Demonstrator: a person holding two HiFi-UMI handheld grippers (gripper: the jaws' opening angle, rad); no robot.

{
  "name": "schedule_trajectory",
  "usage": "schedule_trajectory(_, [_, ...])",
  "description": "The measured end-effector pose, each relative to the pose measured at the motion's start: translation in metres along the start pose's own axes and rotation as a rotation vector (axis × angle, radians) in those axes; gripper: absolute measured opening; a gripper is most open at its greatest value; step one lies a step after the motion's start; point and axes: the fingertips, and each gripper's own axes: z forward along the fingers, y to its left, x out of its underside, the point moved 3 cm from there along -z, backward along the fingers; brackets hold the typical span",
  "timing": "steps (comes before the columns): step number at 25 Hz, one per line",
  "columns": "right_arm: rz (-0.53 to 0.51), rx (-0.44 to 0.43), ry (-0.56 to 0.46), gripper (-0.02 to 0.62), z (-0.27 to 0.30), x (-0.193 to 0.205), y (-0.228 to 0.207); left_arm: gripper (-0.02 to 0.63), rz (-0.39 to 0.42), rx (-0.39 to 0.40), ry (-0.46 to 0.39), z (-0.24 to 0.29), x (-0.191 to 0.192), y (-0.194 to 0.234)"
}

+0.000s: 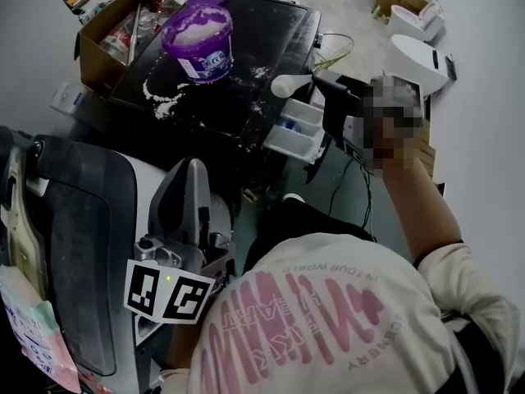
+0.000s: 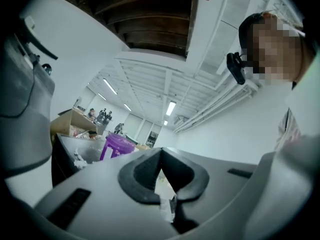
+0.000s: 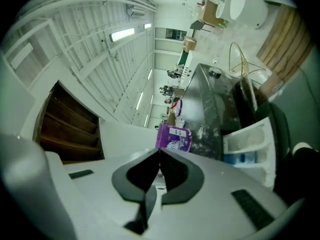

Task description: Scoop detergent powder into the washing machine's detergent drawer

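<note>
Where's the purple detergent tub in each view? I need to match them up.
Head view: purple tub at upper left of centre.
Left gripper view: tub left of centre, low.
Right gripper view: tub at centre, lying sideways in the picture.
Shared landmark: the powder-dusted black machine top it stands on.

The tub [image 1: 198,43] is purple with a pale label, and the powder in it is white. White powder streaks the black machine top [image 1: 246,64] (a glossy black). The scoop [image 1: 289,84] is white. The drawer [image 1: 297,130] is white with a blue patch inside. The left gripper [image 1: 194,171] is grey, and its marker cube [image 1: 168,294] shows black squares on white. The shirt [image 1: 328,318] is white with pink lettering.
</note>
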Motion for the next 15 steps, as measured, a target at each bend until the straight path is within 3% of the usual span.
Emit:
schedule_trajectory(6, [0.029,0.101,-0.007,0.0,-0.041,0.017,-0.053,0.002,-0.084,0.045,0.106,0.013,0.039,-0.009])
schedule_trajectory(11, [0.05,0.156,0.015,0.002,-0.055,0.024,-0.091,0.003,-0.107,0.06,0.154,0.026,0.062,-0.013])
schedule_trajectory(15, [-0.022,0.209,0.03,0.002,-0.061,0.014,-0.114,0.002,-0.109,0.032,0.182,0.03,0.076,-0.015])
